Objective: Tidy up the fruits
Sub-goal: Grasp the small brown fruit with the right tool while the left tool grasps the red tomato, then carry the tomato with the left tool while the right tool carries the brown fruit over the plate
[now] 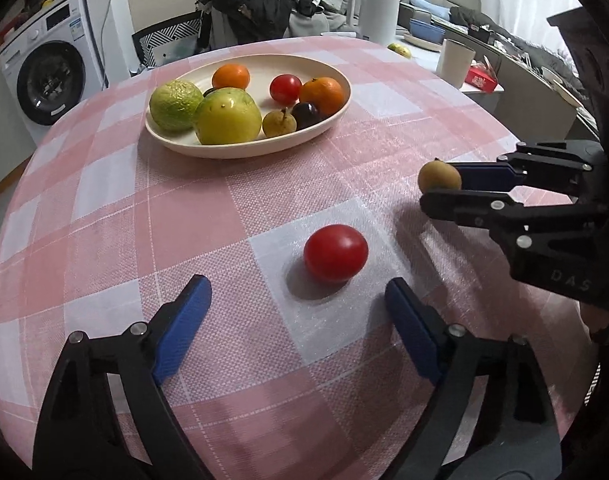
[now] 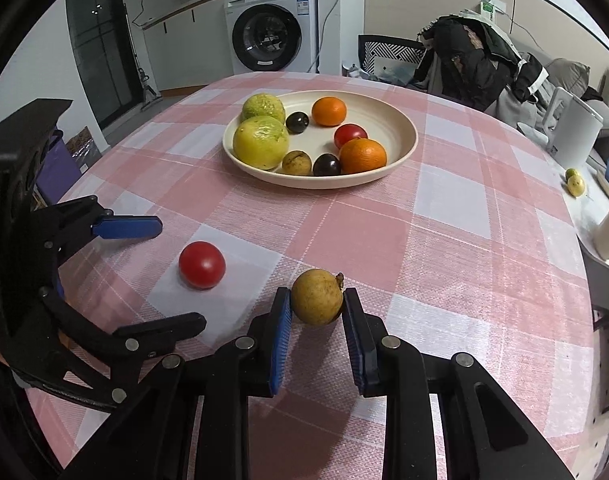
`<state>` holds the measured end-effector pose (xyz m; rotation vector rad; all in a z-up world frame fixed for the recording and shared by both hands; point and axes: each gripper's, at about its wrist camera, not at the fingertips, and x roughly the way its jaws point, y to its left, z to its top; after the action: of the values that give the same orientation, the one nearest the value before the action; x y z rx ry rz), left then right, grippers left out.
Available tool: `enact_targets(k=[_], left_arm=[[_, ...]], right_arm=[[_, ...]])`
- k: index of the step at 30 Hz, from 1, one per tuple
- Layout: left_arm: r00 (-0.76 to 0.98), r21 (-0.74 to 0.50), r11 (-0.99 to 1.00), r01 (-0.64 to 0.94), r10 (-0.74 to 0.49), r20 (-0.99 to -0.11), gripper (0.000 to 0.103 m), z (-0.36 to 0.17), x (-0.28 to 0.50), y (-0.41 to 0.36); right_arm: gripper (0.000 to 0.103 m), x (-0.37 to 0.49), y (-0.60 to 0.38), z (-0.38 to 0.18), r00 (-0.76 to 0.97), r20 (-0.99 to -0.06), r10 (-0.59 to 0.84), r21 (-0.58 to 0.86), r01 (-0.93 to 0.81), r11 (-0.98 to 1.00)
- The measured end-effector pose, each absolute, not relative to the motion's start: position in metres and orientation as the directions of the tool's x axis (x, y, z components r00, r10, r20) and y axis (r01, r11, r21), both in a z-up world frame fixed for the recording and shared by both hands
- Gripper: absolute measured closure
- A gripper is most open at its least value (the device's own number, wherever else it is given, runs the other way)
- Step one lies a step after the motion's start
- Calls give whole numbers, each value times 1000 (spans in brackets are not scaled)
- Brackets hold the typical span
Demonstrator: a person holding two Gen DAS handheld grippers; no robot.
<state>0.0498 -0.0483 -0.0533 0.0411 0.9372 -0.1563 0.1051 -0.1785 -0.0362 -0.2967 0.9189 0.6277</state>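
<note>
Right gripper (image 2: 317,300) is clamped on a small brown-yellow fruit (image 2: 316,297), pinched between its two blue pads and held just above the pink checked tablecloth (image 2: 444,240). Left gripper (image 1: 298,300) stands wide apart and holds nothing; its fingers flank a red tomato (image 1: 335,253) that rests on a white square of the cloth, touching neither pad. Farther back, a cream oval plate (image 2: 404,128) sits on the table and carries two large yellow-green fruits, two oranges, one red tomato, one small brown fruit and two dark plums. Behind the table: a washing machine (image 2: 272,36), a chair draped with dark clothing, and a white kettle (image 2: 576,132) on a side surface.
</note>
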Motion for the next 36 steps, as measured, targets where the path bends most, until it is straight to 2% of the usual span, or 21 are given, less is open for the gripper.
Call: enact_targets(k=[5, 10, 12, 14, 26, 36], left_arm=[[592, -51, 989, 140, -125, -796, 31, -51, 56, -54], [601, -41, 988, 151, -125, -789, 54, -48, 59, -63], [602, -43, 985, 167, -136, -787, 68, -47, 59, -67], [603, -36, 983, 178, -138, -786, 75, -45, 58, -69], [625, -29, 985, 170, -131, -770, 75, -36, 55, -59], [667, -28, 991, 128, -107, -738, 75, -22, 59, -38]], right_arm=[[76, 107, -185, -32, 457, -805, 378, 28, -607, 794], [76, 109, -191, -30, 454, -804, 383, 43, -598, 800], [76, 109, -191, -30, 452, -805, 385, 46, -599, 800], [76, 109, -192, -30, 451, -805, 386, 47, -600, 799], [76, 108, -190, -27, 458, -796, 396, 53, -600, 799], [76, 112, -194, -19, 497, -749, 439, 97, -573, 814]])
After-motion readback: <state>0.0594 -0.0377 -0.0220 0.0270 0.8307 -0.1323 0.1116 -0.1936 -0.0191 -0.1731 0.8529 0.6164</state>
